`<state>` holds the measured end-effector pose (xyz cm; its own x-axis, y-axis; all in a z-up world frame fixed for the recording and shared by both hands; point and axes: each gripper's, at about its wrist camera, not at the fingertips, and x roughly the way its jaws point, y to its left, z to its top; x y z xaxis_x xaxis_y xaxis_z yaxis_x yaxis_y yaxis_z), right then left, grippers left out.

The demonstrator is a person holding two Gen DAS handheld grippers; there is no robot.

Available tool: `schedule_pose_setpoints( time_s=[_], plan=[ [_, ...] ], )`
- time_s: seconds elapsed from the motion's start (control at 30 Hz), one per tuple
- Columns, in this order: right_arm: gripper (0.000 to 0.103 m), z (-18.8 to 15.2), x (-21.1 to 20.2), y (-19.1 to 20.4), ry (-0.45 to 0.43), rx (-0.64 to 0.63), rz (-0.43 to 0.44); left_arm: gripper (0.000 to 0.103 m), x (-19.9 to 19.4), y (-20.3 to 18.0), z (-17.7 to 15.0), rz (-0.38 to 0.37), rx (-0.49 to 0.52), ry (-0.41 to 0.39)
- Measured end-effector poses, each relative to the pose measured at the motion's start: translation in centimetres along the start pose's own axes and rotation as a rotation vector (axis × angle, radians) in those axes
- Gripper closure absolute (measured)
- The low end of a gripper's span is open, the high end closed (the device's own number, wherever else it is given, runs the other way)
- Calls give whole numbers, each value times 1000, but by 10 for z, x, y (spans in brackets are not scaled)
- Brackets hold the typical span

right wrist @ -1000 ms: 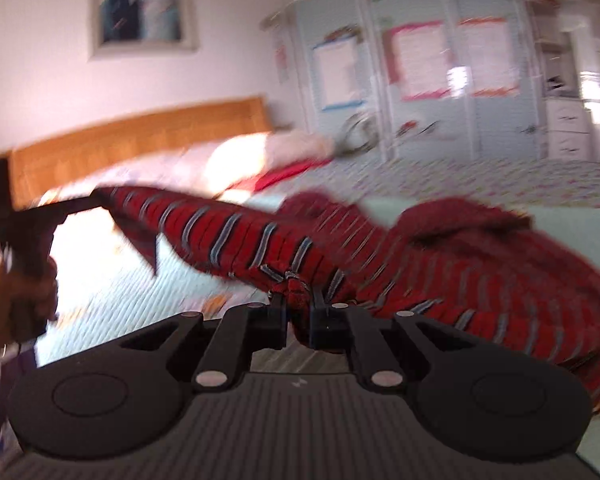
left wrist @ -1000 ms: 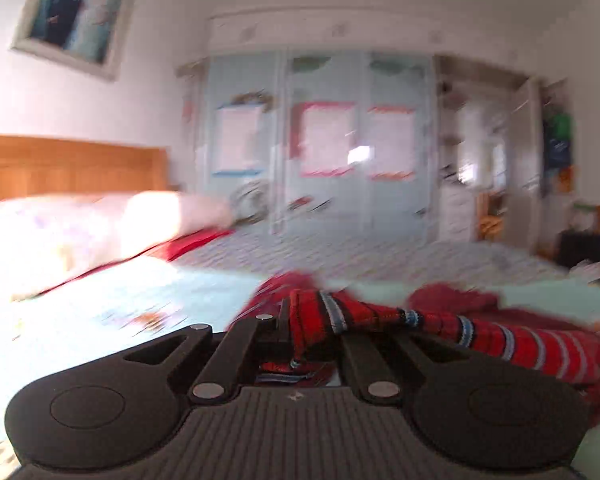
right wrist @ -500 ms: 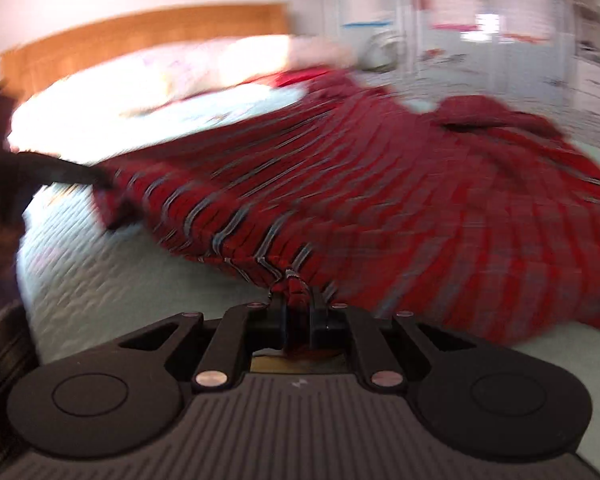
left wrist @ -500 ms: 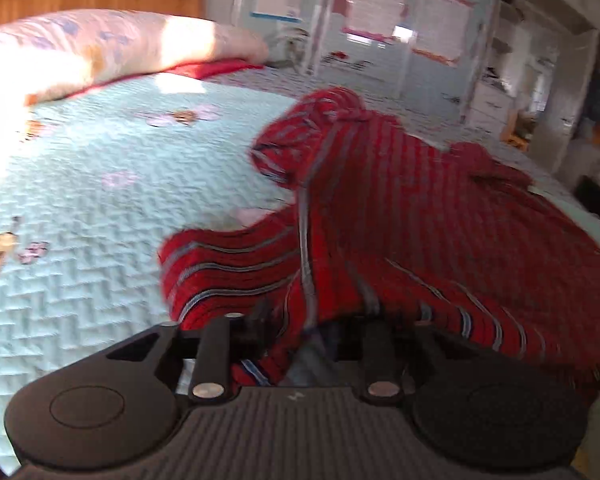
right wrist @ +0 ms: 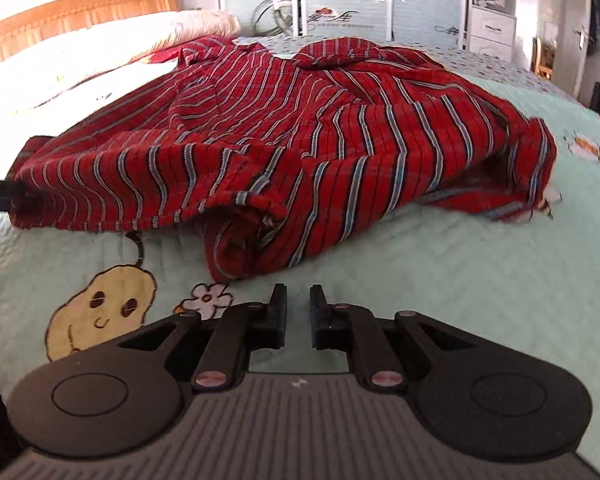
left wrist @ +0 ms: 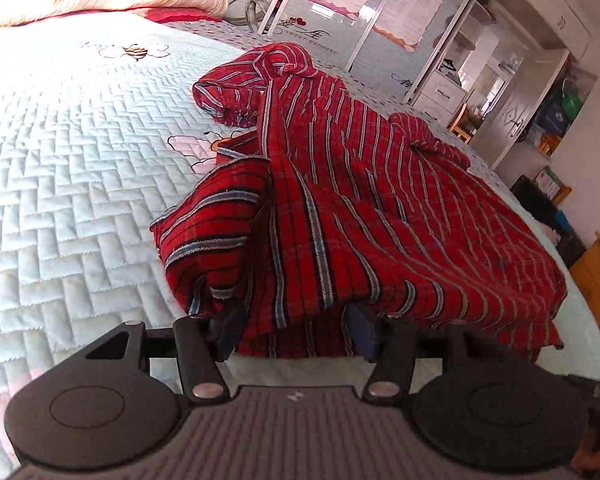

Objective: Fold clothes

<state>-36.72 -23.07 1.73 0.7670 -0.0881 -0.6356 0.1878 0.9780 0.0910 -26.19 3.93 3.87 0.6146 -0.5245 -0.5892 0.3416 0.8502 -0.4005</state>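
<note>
Lying crumpled on the pale green quilted bed (left wrist: pixel 80 184), the red striped woven shirt (left wrist: pixel 380 216) drapes its hem over the left gripper (left wrist: pixel 296 336), whose jaws have just been opening and stand apart. At six o'clock of it, the right gripper (right wrist: pixel 298 312) is slightly parted, empty.

Left claw (left wrist: pixel 296 336) just opened wide; right claw (right wrist: pixel 298 312) slightly parted.

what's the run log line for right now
task: fold clothes | shirt: lying on bed | left gripper: open, hem between fingers | right gripper: open, empty
</note>
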Motion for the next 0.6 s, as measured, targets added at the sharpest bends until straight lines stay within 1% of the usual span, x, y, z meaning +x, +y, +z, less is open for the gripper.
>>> schedule_pose_setpoints(
  time_s=[0.1, 0.17, 0.23, 0.27, 0.3, 0.33, 0.4, 0.5, 0.6],
  plan=[
    [89, 0, -6, -13, -6, 91, 17, 44, -12, -12, 3, -71, 38, -25],
    [83, 3, -9, -23, -19, 162, -3, 44, -20, -33, 3, -141, 120, -46],
    [74, 3, -17, -37, -41, 217, -54, 43, -28, -55, 2, -211, 206, -69],
    [69, 2, -19, -45, -46, 239, -72, 36, -32, -71, -1, -232, 277, -81],
    [68, 2, -21, -52, -50, 262, -89, 26, -32, -89, -6, -241, 349, -86],
    [66, -1, -22, -59, -50, 290, -98, 23, -31, -108, -11, -249, 420, -89],
    [66, -4, -21, -74, -53, 357, -95, 21, -21, -149, -24, -274, 565, -71],
    [66, -11, -19, -94, -67, 464, -67, 21, 5, -209, -48, -293, 749, -48],
    [65, -12, -19, -106, -88, 511, -70, 21, 29, -262, -72, -315, 935, -78]
  ],
)
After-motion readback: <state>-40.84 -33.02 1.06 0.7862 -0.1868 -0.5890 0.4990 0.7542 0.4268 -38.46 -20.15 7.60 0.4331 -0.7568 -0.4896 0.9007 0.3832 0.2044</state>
